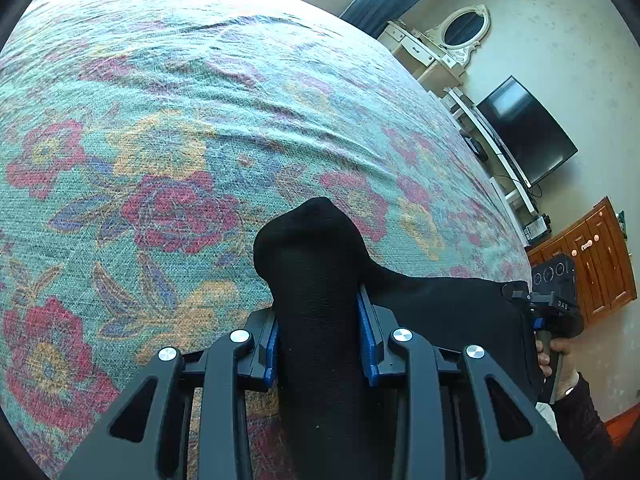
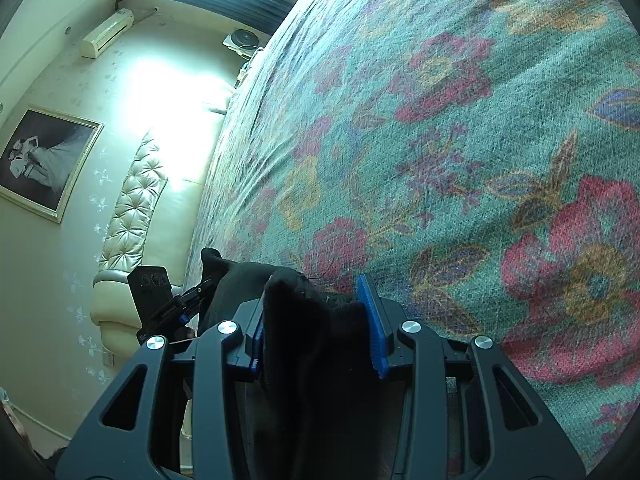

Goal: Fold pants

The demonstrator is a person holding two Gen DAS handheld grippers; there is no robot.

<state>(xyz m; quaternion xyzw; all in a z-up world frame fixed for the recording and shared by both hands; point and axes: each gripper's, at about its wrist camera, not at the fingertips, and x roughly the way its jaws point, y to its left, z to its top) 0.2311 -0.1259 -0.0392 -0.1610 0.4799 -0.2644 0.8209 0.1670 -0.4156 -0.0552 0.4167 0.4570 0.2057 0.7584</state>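
Early, no fold yet | left gripper [image 1: 322, 344] and right gripper [image 2: 318, 328] fingers each clamped on black pants [image 1: 316, 264] | bed [image 1: 200, 100] beyond: laying out, folding remain

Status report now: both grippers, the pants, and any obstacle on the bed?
Left gripper shut on black pants. Right gripper shut on them too. Floral bedspread ahead, no obstacle seen.
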